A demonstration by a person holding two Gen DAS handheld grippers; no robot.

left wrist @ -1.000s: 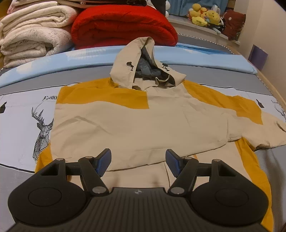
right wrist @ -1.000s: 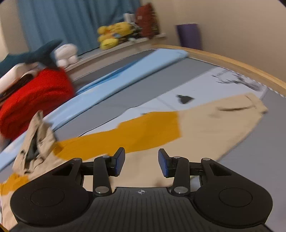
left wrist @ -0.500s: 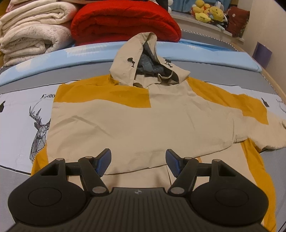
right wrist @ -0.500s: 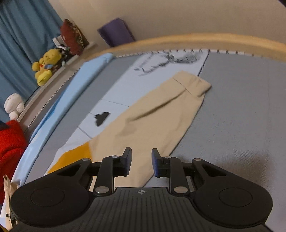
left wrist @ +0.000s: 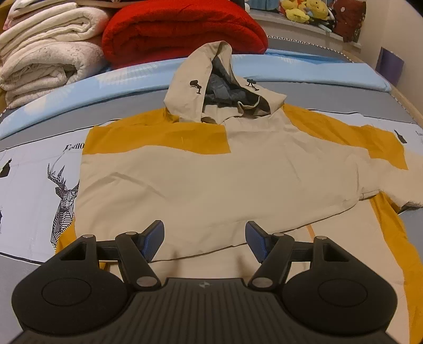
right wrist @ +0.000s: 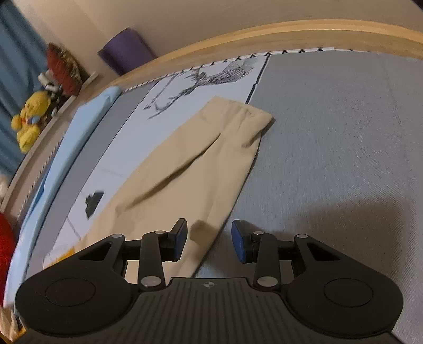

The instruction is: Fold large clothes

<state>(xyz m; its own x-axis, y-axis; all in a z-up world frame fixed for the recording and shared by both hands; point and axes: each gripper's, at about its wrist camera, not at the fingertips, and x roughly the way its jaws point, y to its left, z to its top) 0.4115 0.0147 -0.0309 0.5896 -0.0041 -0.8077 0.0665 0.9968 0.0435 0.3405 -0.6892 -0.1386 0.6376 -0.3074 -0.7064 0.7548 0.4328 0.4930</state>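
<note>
A beige and mustard hooded jacket [left wrist: 211,180] lies flat on the bed, hood [left wrist: 211,87] at the far side, its left sleeve folded across the body. My left gripper [left wrist: 205,240] is open and empty above the jacket's near hem. In the right wrist view the jacket's beige right sleeve [right wrist: 190,169] stretches out over the sheet, cuff [right wrist: 246,116] at the far end. My right gripper [right wrist: 208,242] is open and empty, just above the sleeve's near edge.
A red blanket [left wrist: 182,29] and folded white blankets [left wrist: 45,55] are stacked behind the hood. Plush toys [left wrist: 298,10] sit on a far ledge. The wooden bed frame [right wrist: 264,37] curves beyond the sleeve cuff. Grey sheet [right wrist: 343,148] lies right of the sleeve.
My right gripper has swung right from the jacket's shoulder along the sleeve toward the cuff, and its jaws have widened. My left gripper has crept forward over the hem.
</note>
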